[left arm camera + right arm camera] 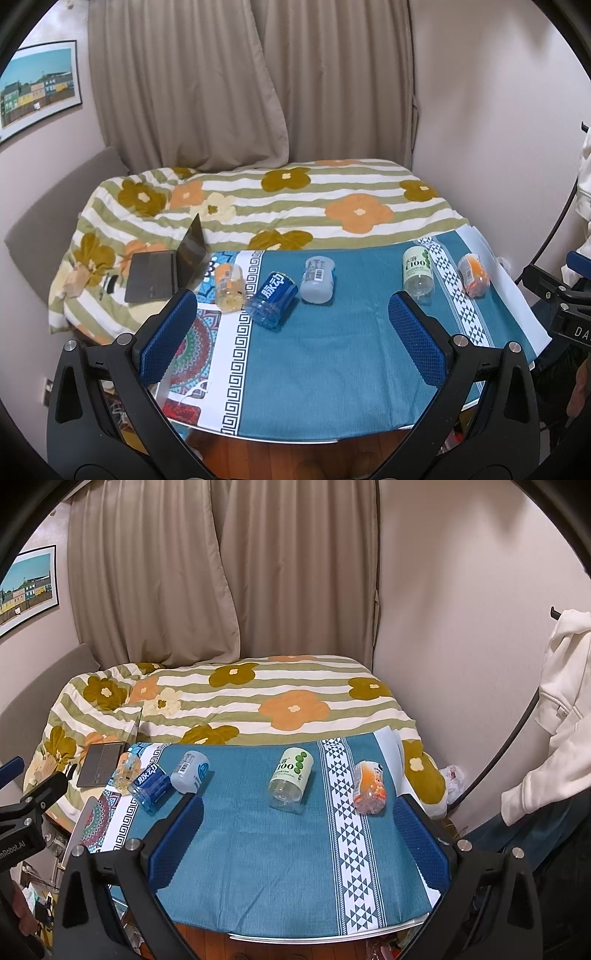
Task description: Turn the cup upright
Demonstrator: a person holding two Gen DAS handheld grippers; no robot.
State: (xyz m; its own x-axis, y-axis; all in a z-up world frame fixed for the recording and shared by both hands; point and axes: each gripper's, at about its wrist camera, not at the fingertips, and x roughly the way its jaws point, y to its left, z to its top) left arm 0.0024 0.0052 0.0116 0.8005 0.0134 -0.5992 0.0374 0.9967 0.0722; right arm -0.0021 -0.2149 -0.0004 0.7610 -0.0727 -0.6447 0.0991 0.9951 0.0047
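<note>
Several cut-bottle cups lie on their sides on the blue tablecloth. From left: a clear yellow-orange cup, a blue cup, a grey-white cup, a white-green "C100" cup, an orange cup. My left gripper is open and empty, short of the cups. My right gripper is open and empty, just short of the white-green and orange cups.
A bed with a flowered quilt lies behind the table. An open laptop sits on it at the left. Curtains hang behind. A white garment hangs at the right. The table's front edge is close below.
</note>
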